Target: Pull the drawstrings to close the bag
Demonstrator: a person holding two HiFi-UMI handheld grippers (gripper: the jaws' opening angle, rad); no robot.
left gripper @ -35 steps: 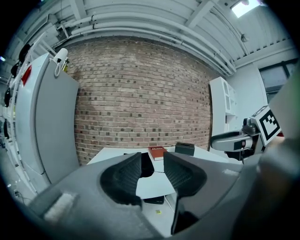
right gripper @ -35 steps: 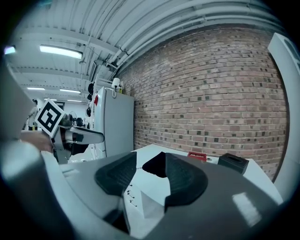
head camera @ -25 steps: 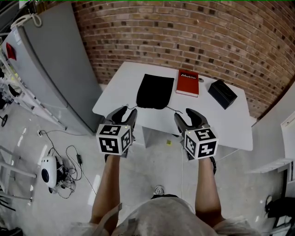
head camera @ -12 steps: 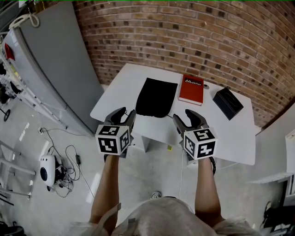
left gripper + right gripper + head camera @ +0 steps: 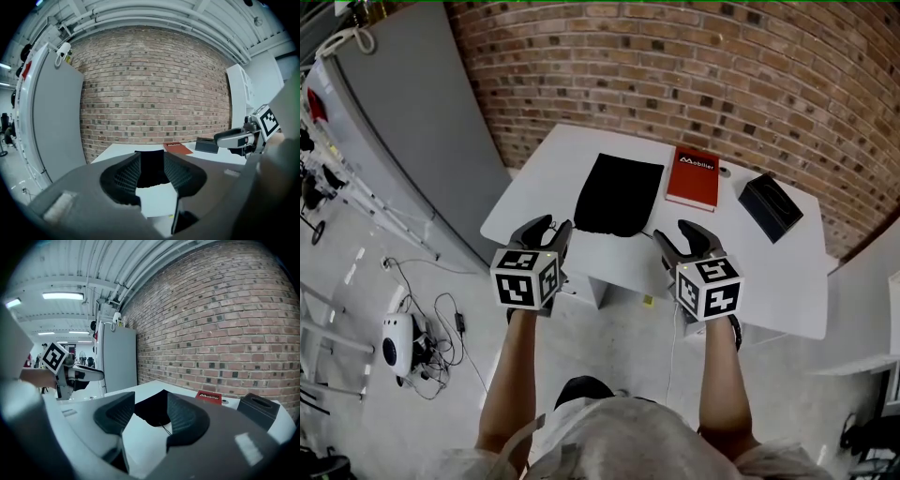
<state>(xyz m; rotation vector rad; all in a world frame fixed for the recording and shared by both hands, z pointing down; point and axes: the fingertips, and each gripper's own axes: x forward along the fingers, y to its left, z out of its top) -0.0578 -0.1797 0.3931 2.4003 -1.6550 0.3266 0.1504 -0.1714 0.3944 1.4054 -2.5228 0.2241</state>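
1. Bag position: the black bag (image 5: 619, 195) lies flat on the white tabletop (image 5: 534, 183), at the centre of the head view and slightly above the middle of the frame.
2. Drawstring: in the right gripper view a thin dark drawstring (image 5: 162, 428) trails from the bag's near edge onto the tabletop.
3. Left hand-held gripper (image 5: 549, 230) — released. Its jaws stand apart with nothing gripped between them. It hovers at the tabletop's near edge, lower left of the bag and clear of it.
4. Right hand-held gripper (image 5: 678, 234) — released. Its jaws stand wide apart and empty. It hovers at the near edge, lower right of the bag, not touching bag or drawstring.
5. Other items: a red book (image 5: 693, 176) lies just right of the bag. A black box (image 5: 771, 206) sits further right, apart from the book.
6. Surroundings: a brick wall (image 5: 675, 66) fills the upper frame.
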